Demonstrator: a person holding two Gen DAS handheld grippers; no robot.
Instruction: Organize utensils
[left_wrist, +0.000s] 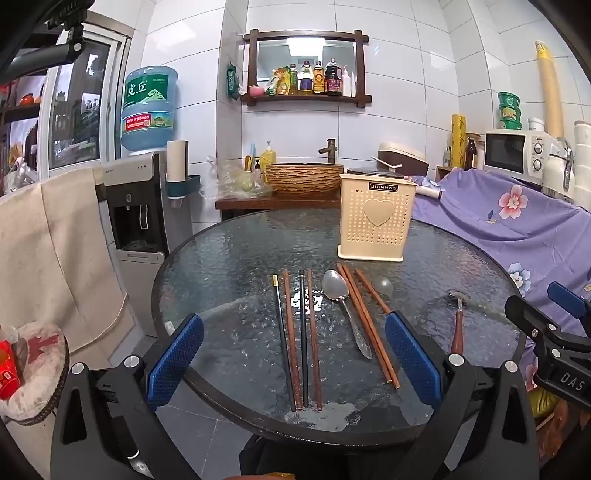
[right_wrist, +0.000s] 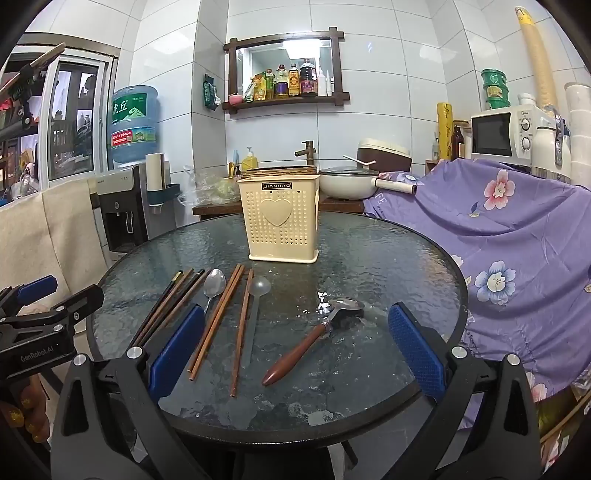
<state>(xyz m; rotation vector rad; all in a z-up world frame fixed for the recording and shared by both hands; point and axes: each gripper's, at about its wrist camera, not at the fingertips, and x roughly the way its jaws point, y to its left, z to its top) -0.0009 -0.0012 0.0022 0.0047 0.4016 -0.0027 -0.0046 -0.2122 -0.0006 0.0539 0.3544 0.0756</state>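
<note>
Utensils lie in a loose row across the near half of the round glass worktop (left_wrist: 229, 258), their long axes running roughly away from the person toward the cream perforated holder (left_wrist: 376, 218), which stands upright at the far side and looks empty, though its inside is hidden.

From the left: two black chopsticks (left_wrist: 284, 343) alternating with two brown ones (left_wrist: 291, 343), a metal spoon (left_wrist: 341, 302), another brown pair (left_wrist: 365, 325), a clear plastic spoon (right_wrist: 258, 288), then a wooden-handled spoon (right_wrist: 295, 350) lying slantwise, handle toward the near edge.

The left claw (left_wrist: 293, 354) hangs spread wide and empty above the near rim, pointing down toward the chopsticks; the four leftmost sticks and the metal spoon lie straight ahead between its blue pads (left_wrist: 173, 358), below them and untouched. The right claw (right_wrist: 295, 354) is likewise fully parted and empty, framing the wooden-handled spoon and a brown pair.

So the left hand is nearer the black-and-brown sticks, the right nearer the wooden-handled spoon. Since the sticks lie along the approach line, a grasp across their width near the close ends would probably suit.
</note>
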